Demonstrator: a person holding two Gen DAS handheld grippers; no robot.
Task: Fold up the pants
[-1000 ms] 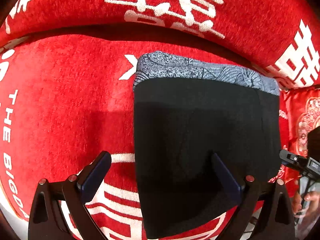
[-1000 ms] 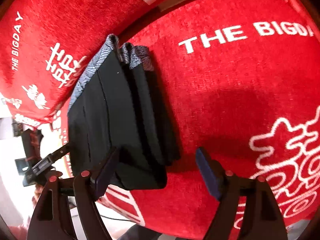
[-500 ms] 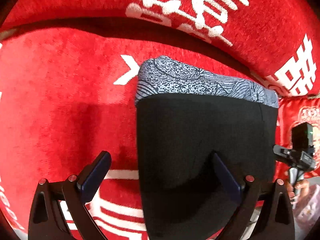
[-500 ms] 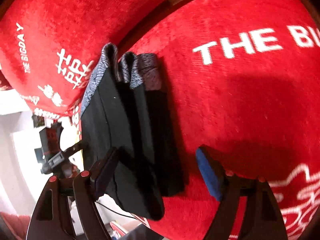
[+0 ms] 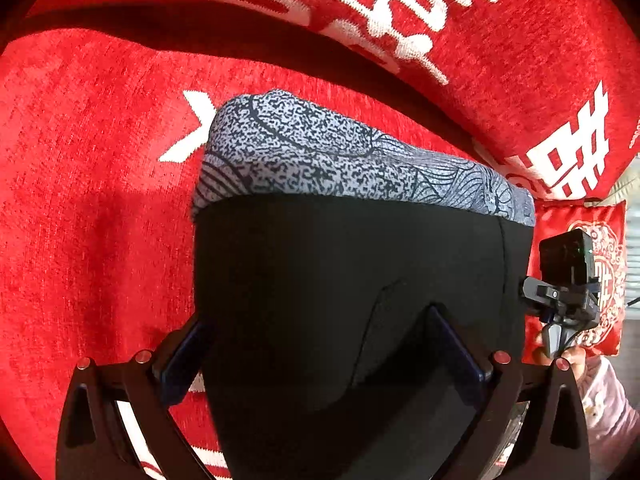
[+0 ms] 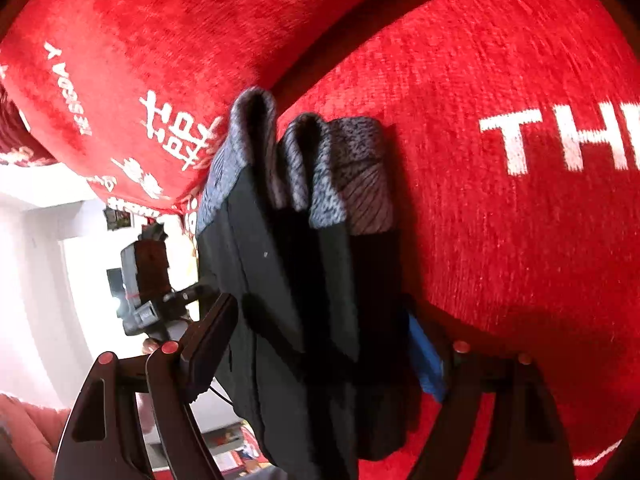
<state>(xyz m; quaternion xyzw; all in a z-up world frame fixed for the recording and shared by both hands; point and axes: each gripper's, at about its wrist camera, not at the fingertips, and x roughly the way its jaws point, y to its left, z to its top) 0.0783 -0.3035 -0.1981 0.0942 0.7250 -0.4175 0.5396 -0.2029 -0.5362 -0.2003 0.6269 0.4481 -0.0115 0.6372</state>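
**Folded black pants on red cover**

Black pants point(image 5: 340, 280) with a grey speckled, line-patterned waistband point(image 5: 320, 160), folded into a compact rectangular stack. Waistband end points toward the cushion back; the black legs end points toward the cameras. From the right wrist view the stack point(image 6: 312, 280) shows several layers side-on, waistband folds forming rounded loops point(image 6: 256, 128) at the far end. Lies flat on the red fabric surface, near its edge.

You are looking at black pants point(image 5: 352, 280) with a grey speckled waistband point(image 5: 320, 160), lying on a red cover point(image 5: 88, 200) with white letters.
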